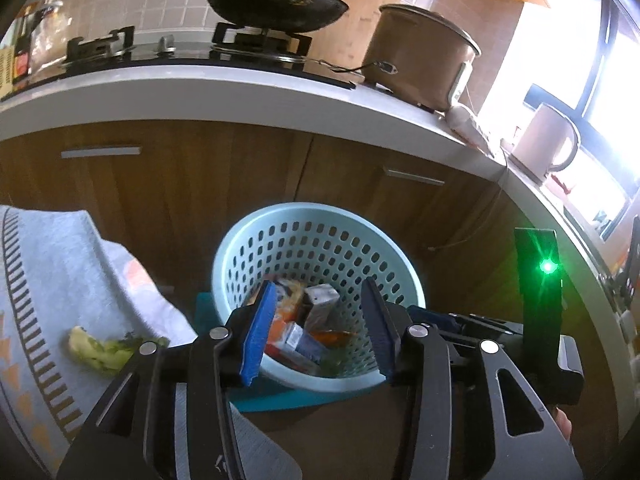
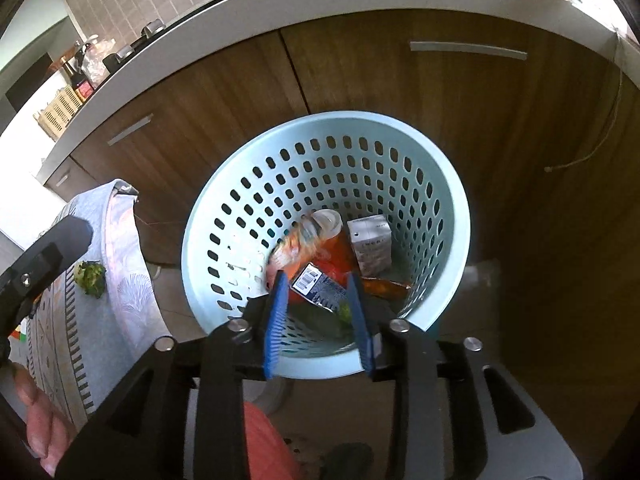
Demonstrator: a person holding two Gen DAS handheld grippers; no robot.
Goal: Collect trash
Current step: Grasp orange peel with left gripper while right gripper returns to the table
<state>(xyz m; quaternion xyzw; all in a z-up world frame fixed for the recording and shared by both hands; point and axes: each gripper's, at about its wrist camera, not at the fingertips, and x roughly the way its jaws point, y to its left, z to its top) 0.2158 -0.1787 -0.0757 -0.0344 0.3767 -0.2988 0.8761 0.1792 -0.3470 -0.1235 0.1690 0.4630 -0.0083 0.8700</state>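
Observation:
A pale blue perforated basket [image 1: 316, 240] [image 2: 320, 160] stands on the floor in front of the wooden cabinets. In it lie a grey carton [image 1: 322, 304] [image 2: 370, 246], a blue barcoded packet [image 2: 316, 284], an orange wrapper [image 2: 384, 286] and a clear bottle [image 2: 316, 232]. My left gripper [image 1: 320, 282] hangs open over the basket's near rim, nothing between its blue pads. My right gripper [image 2: 317, 276] is also open above the basket, with the trash lying below it. A green vegetable scrap [image 1: 108, 350] [image 2: 90, 278] rests on the patterned cloth [image 1: 52, 260] [image 2: 80, 320] to the left.
The white counter edge [image 1: 240, 92] runs above the cabinet doors [image 1: 180, 184], carrying a stove with a black pan [image 1: 276, 4], a brown cooker pot [image 1: 420, 56] and a pink kettle [image 1: 544, 140]. A teal mat [image 1: 280, 396] lies under the basket. A hand [image 2: 36, 420] shows at the lower left.

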